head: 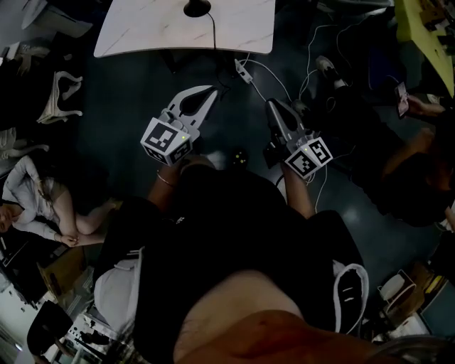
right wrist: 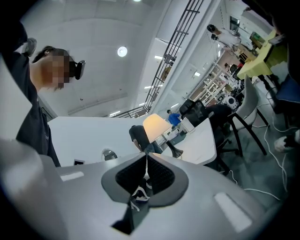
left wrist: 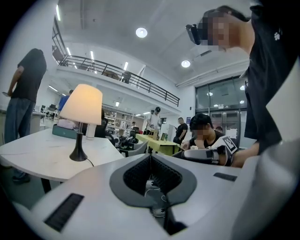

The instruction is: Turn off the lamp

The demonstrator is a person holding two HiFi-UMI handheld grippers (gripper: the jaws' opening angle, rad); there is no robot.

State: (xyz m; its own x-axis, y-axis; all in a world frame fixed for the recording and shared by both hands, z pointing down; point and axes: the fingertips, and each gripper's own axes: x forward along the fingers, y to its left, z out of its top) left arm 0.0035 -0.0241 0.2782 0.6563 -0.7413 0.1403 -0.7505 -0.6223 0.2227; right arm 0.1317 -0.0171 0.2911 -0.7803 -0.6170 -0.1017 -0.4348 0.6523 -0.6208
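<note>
The lamp (left wrist: pixel 82 104) is lit: a cream shade on a thin black stem and a round black base (left wrist: pixel 78 155). It stands on a white marble table (left wrist: pixel 37 157). The head view shows only its base (head: pixel 197 8) and the black cord (head: pixel 213 32) running to the table's near edge. Seen from the right gripper view, the lamp (right wrist: pixel 156 126) is ahead on the table (right wrist: pixel 206 140). My left gripper (head: pixel 212 90) and right gripper (head: pixel 272 104) hover side by side over the dark floor, short of the table. Both are shut and hold nothing.
White cables and a small white plug block (head: pixel 244 71) lie on the floor under the table's edge. A person sits at the right (head: pixel 398 149), another at the left (head: pixel 35 199). A person stands behind the table (left wrist: pixel 26 89). A yellow table (left wrist: pixel 157 143) is further back.
</note>
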